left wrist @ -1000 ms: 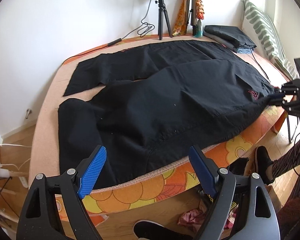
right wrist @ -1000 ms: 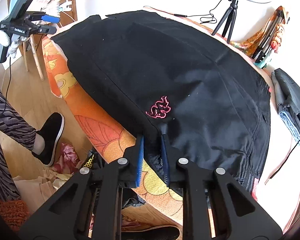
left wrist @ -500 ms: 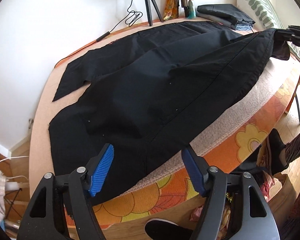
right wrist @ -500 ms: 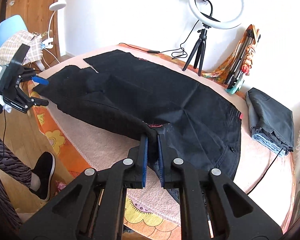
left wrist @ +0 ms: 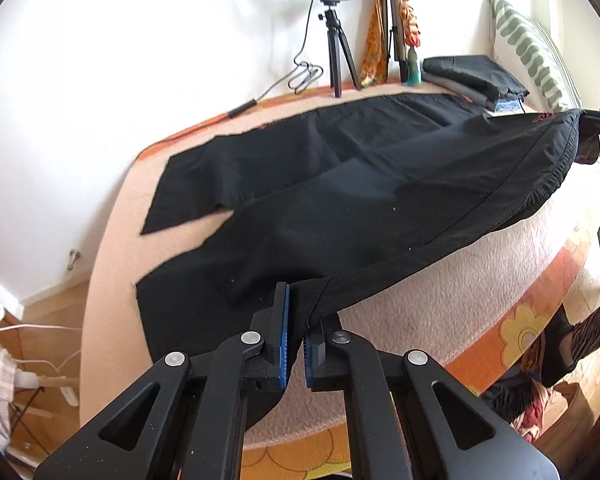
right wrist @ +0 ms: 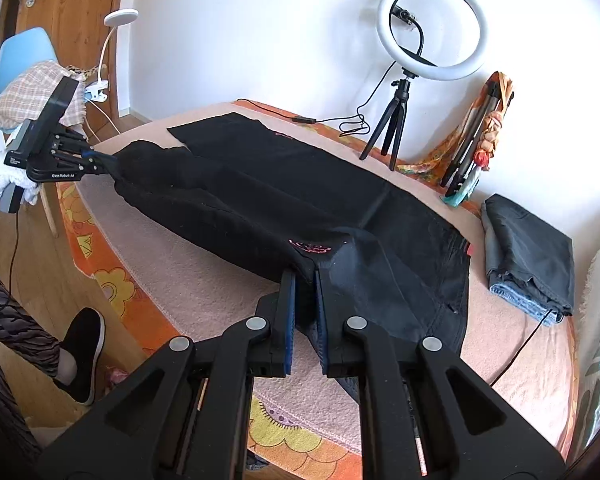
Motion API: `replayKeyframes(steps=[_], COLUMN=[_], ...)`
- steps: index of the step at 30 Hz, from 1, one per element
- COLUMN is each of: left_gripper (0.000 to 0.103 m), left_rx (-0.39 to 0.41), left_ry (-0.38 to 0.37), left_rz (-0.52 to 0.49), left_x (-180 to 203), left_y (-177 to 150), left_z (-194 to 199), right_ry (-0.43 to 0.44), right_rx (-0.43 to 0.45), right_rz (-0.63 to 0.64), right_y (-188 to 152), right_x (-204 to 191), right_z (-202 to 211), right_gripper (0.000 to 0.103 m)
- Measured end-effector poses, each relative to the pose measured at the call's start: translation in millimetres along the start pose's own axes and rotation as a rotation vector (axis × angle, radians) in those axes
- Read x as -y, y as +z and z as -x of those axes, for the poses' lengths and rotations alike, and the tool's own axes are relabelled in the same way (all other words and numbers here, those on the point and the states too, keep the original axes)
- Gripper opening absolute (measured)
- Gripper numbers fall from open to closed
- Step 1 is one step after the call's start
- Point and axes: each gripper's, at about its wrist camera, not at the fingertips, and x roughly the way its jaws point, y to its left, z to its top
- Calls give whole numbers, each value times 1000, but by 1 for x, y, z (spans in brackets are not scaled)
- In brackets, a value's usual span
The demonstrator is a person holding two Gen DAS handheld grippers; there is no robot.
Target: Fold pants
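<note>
Black pants (left wrist: 340, 184) lie spread on a bed, with a small pink logo near the waist (right wrist: 310, 247). My left gripper (left wrist: 294, 312) is shut on the near leg's hem and holds it lifted off the bed. My right gripper (right wrist: 305, 280) is shut on the near waist corner, also lifted. The near leg hangs stretched between the two grippers above the blanket. The far leg (right wrist: 260, 140) lies flat on the bed. Each gripper shows in the other's view: the left at the far left (right wrist: 96, 158), the right at the far right (left wrist: 592, 122).
The bed has a pink blanket (left wrist: 440, 304) with an orange flowered edge. A ring light on a tripod (right wrist: 432, 28), a stack of folded clothes (right wrist: 528, 252), a striped pillow (left wrist: 532, 52) and a cable (right wrist: 516, 352) are at the back and right. A person's foot (right wrist: 82, 360) is on the floor.
My left gripper has closed on the near leg's hem and lifted it. My right gripper has kept its hold on the waist, and the near leg now hangs raised between both.
</note>
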Motion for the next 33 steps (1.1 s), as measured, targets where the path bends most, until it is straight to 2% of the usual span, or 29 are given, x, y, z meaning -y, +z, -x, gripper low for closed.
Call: replayKeyframes(steps=[3,6,12,16,21,33], left_gripper=[3,3,3,3,3,3], left_rx=[56,97,132,102,56,-53], left_ry=[7,43,50,58,44,40], left_rz=[30,11,25,0,-10,-39], left_x=[-14,-25,-56,-62,-71,-83], left_y=[24,53,110,137,160,172], left_z=[2,1,-12,-42,-82,-162], right_ry=[-21,-55,-117,-154,-163,-94], right_rx=[27,39,52,36,-26,-168], right_rz=[19,54,119,137,151,118], right_y=[19,43,92,117,128,138], right_x=[7,16,39,64,95,139], right_z=[2,-3,-28,-61,-116,-234], right_gripper=[10,9,9,9,9,9])
